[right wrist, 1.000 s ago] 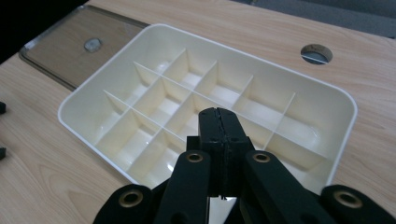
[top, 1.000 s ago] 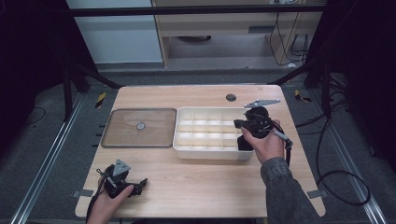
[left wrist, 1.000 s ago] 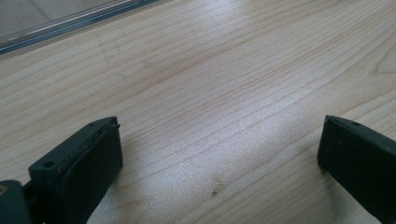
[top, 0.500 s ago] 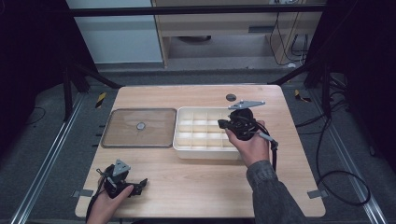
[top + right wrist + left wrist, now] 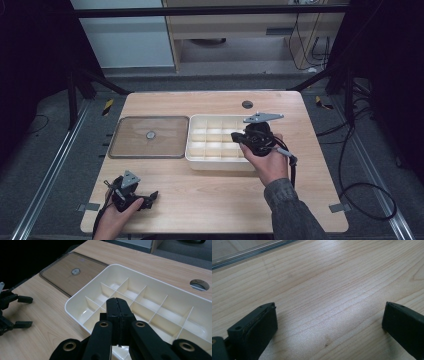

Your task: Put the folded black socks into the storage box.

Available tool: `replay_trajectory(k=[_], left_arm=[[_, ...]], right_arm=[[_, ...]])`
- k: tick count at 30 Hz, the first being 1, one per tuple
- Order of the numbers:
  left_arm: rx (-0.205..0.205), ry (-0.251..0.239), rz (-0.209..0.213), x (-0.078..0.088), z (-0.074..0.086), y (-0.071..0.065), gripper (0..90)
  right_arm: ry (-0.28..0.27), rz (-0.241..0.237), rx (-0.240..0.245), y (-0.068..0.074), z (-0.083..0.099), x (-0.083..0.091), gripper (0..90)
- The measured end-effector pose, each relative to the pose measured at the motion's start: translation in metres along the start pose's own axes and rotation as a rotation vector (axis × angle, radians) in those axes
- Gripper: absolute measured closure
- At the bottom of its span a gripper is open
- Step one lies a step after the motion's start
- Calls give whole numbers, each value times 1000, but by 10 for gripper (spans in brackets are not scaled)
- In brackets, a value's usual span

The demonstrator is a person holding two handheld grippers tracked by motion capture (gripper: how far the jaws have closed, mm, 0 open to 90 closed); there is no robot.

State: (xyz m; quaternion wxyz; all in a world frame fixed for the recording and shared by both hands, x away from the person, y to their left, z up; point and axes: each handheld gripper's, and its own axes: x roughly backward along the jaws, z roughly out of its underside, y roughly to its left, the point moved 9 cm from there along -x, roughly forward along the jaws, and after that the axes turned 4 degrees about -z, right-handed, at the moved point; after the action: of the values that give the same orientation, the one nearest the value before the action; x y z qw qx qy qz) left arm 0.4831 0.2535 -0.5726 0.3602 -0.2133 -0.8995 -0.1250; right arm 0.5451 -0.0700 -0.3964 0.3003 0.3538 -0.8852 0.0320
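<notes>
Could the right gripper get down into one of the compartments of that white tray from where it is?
Probably yes. The right gripper hovers over the white divided tray, whose compartments look empty and uncovered. The clear lid lies flat on the table beside it.

- Right tongs [image 5: 117,315]: matte black, flat pads, brass-ringed pivot holes on the linkage arms, lower centre of frame.
- Grey three-cornered plate on each.
- Left tongs [image 5: 132,197]: black, cable trailing, lower left.
- Grey sleeve, lower right.
</notes>
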Motion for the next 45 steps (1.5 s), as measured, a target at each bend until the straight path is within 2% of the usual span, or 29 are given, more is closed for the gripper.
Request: replay_trajectory(k=[3,4,5,6,10,13,14,16,19,22,24,26,27,29,31,35,45], left_arm=[[1,-1,0,0,0,0,0],[0,-1,0,0,0,0,0],[-1,-1,0,0,0,0,0],[-1,-1,1,0,0,0,0],[1,-2,4,1,1,-1,0],[1,-1,4,1,1,-2,0],[1,-1,4,1,1,-2,0],[-1,-1,4,1,1,-1,0],[2,-1,4,1,1,-2,0],[0,2,4,1,1,-2,0],[0,-1,5,1,1,-2,0],[-1,0,6,1,1,-2,0],[0,-1,6,1,1,-2,0],[0,-1,6,1,1,-2,0],[1,-1,6,1,1,-2,0],[0,-1,5,1,1,-2,0],[0,-1,5,1,1,-2,0]], right_arm=[[4,20,9,3,6,1,578],[4,20,9,3,6,1,578],[2,19,10,5,8,1,510],[6,17,7,9,11,3,385],[-1,36,7,17,20,8,202],[-4,48,30,20,30,9,112],[-4,48,30,20,30,9,112],[7,38,42,22,45,7,76],[7,46,51,21,55,8,78],[20,63,49,20,68,9,143],[51,44,47,22,81,9,227],[57,29,47,23,87,10,224],[76,20,51,22,100,10,204],[81,25,51,21,104,10,198],[97,30,58,15,120,12,189],[124,39,53,8,140,11,154],[103,74,63,-15,173,9,121]])
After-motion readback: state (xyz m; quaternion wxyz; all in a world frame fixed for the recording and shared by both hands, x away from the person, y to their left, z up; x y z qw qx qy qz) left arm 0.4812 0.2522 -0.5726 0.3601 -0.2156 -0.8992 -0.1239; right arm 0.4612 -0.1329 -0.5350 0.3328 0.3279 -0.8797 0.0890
